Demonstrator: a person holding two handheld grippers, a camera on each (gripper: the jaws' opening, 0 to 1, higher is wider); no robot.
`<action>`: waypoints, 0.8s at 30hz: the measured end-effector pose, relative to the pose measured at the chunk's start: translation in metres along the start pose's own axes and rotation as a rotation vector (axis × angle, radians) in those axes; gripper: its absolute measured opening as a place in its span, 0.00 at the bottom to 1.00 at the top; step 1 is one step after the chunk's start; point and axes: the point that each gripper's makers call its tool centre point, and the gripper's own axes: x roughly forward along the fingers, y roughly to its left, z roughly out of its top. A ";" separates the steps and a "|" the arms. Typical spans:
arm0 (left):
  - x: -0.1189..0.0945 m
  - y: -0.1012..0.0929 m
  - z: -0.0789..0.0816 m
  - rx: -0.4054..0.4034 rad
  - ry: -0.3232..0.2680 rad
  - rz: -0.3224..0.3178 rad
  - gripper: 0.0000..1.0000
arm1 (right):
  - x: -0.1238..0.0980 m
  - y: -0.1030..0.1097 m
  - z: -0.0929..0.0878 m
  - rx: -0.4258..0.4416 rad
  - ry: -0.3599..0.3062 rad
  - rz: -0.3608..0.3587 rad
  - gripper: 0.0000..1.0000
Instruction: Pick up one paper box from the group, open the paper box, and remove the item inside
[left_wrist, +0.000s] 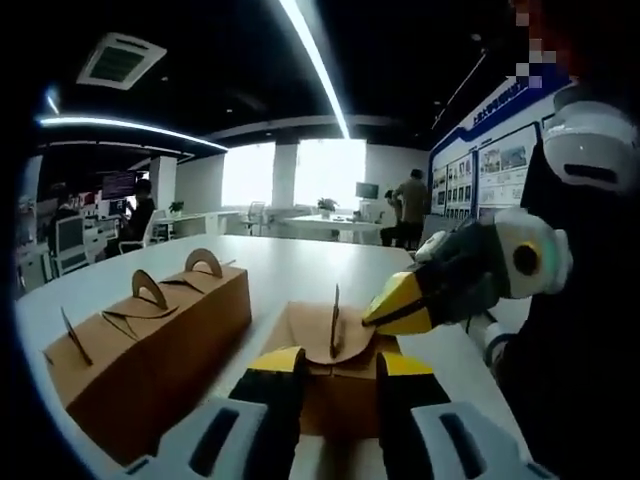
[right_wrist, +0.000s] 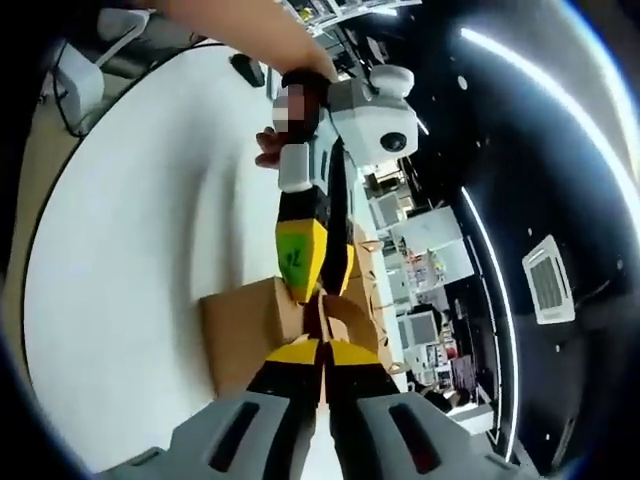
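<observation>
On the white office table (left_wrist: 300, 262), left gripper (left_wrist: 338, 375) is straddling the kraft box (left_wrist: 335, 345) wide-jawed, right gripper (right_wrist: 322, 352) is pinching its handle flap (right_wrist: 322, 312).

We see a dim room lit by long ceiling light strips (left_wrist: 318, 65) and blown-out windows (left_wrist: 295, 172) at the back. The white table (right_wrist: 130, 250) glares softly and carries faint shadows. Fisheye distortion bends lines near the edges, and distant objects look soft and slightly blurred.

White round table (left_wrist: 300, 260), bare at far edge. Beyond: office desks (left_wrist: 330, 225), seated person (left_wrist: 140, 215), standing person (left_wrist: 410, 205), bright windows (left_wrist: 325, 172), wall posters (left_wrist: 500, 165).
</observation>
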 end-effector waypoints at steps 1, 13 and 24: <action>0.000 -0.001 0.000 0.001 0.002 0.001 0.30 | 0.000 -0.001 0.000 0.019 -0.008 -0.008 0.03; 0.002 -0.004 0.000 0.000 0.004 -0.004 0.30 | 0.000 -0.011 -0.002 0.346 -0.105 -0.056 0.02; 0.003 0.006 0.001 0.072 0.004 0.039 0.45 | 0.005 -0.008 0.001 0.195 -0.096 -0.028 0.04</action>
